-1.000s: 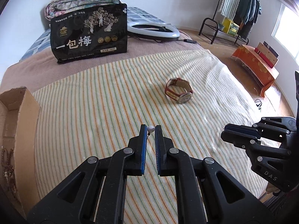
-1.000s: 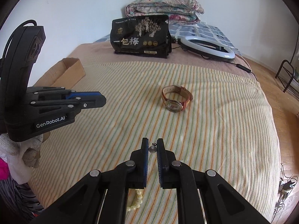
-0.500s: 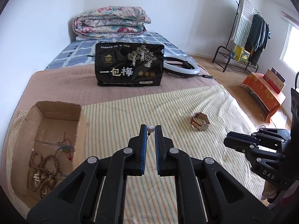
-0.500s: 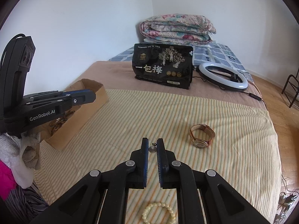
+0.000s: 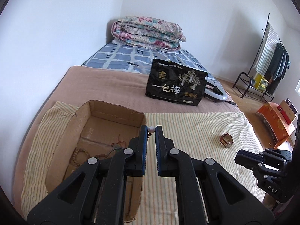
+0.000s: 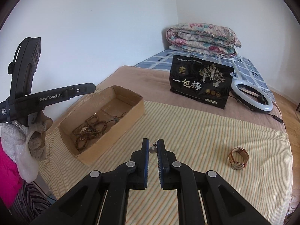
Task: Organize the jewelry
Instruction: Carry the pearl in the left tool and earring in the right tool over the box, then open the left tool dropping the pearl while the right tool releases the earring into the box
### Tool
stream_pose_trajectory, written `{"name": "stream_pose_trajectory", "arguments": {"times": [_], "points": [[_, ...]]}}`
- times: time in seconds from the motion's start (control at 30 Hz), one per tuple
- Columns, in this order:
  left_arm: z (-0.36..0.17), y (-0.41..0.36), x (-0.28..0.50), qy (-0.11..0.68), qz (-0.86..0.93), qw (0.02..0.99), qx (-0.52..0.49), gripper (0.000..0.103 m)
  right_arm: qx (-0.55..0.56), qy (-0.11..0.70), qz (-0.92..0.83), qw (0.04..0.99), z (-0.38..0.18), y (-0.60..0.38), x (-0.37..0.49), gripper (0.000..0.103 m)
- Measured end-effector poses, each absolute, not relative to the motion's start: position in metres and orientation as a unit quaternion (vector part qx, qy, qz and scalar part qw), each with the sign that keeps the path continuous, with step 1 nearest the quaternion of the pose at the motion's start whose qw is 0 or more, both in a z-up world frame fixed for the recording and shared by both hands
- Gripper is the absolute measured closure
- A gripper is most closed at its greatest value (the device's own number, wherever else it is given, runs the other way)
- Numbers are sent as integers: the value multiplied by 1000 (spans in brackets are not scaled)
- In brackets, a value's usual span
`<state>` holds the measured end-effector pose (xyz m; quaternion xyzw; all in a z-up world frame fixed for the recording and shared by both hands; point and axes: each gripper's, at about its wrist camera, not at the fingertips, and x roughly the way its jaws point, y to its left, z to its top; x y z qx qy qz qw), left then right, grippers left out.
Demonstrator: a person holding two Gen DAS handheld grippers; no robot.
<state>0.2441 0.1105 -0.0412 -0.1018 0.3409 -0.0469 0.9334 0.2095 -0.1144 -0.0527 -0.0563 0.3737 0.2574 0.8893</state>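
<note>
My left gripper [image 5: 151,129] is shut on a small white pearl earring [image 5: 151,129] and holds it above the right wall of an open cardboard box [image 5: 112,110]. The box holds several brown bead bracelets [image 6: 90,129]. My right gripper [image 6: 153,146] is shut on a small grey bead earring [image 6: 153,149] above the striped cloth [image 6: 196,127], to the right of the box. A brown-strap wristwatch [image 6: 238,158] lies on the cloth at the right; it also shows in the left wrist view [image 5: 227,140]. The left gripper shows in the right wrist view [image 6: 78,91].
A black printed bag [image 6: 201,82] stands behind the cloth, with a white ring light [image 6: 252,95] beside it. A folded floral quilt [image 5: 148,31] lies at the bed's head. A clothes rack [image 5: 268,61] and an orange box [image 5: 275,121] stand on the floor at the right.
Both grippers have risen and swung left toward the cardboard box with their earrings. The box now lies right under the left gripper, and the watch has dropped away to the right.
</note>
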Motion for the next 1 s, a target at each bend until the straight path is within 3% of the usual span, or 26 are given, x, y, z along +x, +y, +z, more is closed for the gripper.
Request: {"name": "stream_pose_trajectory", "arguments": {"times": [0.53,1.0], "points": [[-64,194,237,360,19,924,-125,97,-72,381,320,865,-70,-28,222,97],[-92,206,241,395,21,912,-111,97,-87,393,359,842,-94,30,230,97]]}}
